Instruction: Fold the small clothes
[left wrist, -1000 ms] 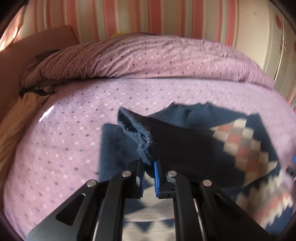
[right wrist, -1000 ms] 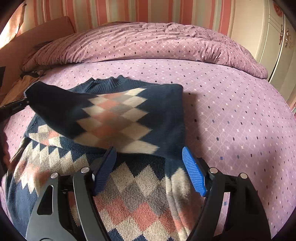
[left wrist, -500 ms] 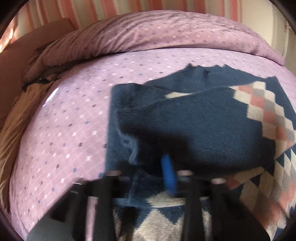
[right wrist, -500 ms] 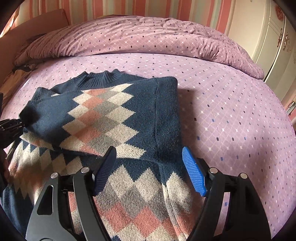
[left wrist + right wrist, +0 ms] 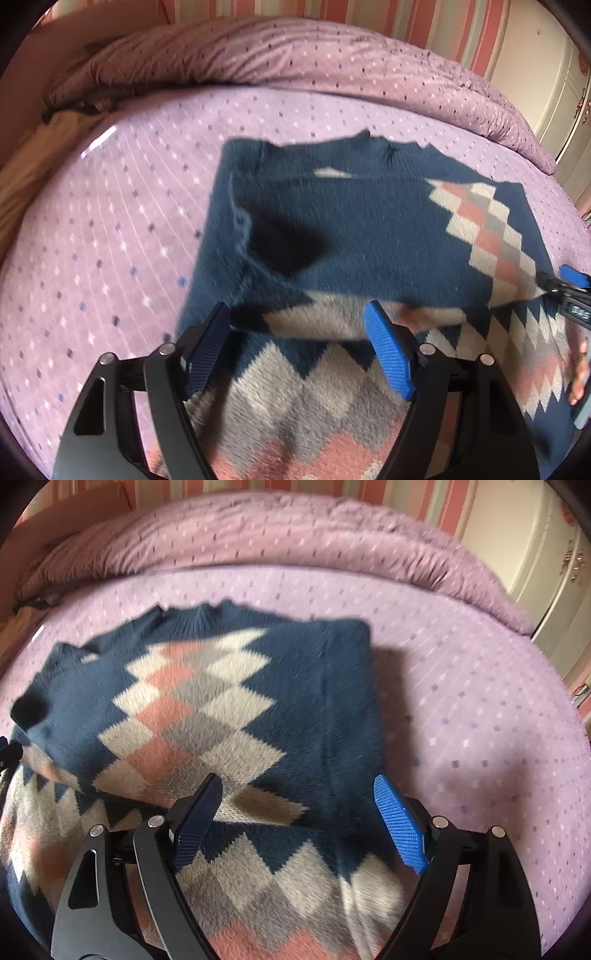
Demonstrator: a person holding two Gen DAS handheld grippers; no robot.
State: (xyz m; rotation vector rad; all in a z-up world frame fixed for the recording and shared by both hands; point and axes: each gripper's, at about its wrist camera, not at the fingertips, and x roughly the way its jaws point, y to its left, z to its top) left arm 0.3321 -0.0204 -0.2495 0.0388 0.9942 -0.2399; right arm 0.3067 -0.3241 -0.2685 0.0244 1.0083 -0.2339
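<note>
A navy sweater [image 5: 369,236] with a pink, grey and cream diamond pattern lies flat on the bed, neck away from me. One sleeve [image 5: 192,709] is folded across its chest. My left gripper [image 5: 299,347] is open and empty just above the sweater's lower left part. My right gripper [image 5: 295,812] is open and empty above the sweater's lower right part. The right gripper's tip also shows at the right edge of the left wrist view [image 5: 569,288].
The bed has a purple dotted sheet [image 5: 480,709]. A rolled purple duvet [image 5: 295,59] lies along the far side. A brown blanket [image 5: 33,155] lies at the far left. A cream cabinet [image 5: 546,554] stands at the far right.
My left gripper let go of the sleeve cuff and opened; the sleeve now lies across the sweater's chest. Both grippers drew back toward the hem. The right gripper stayed open.
</note>
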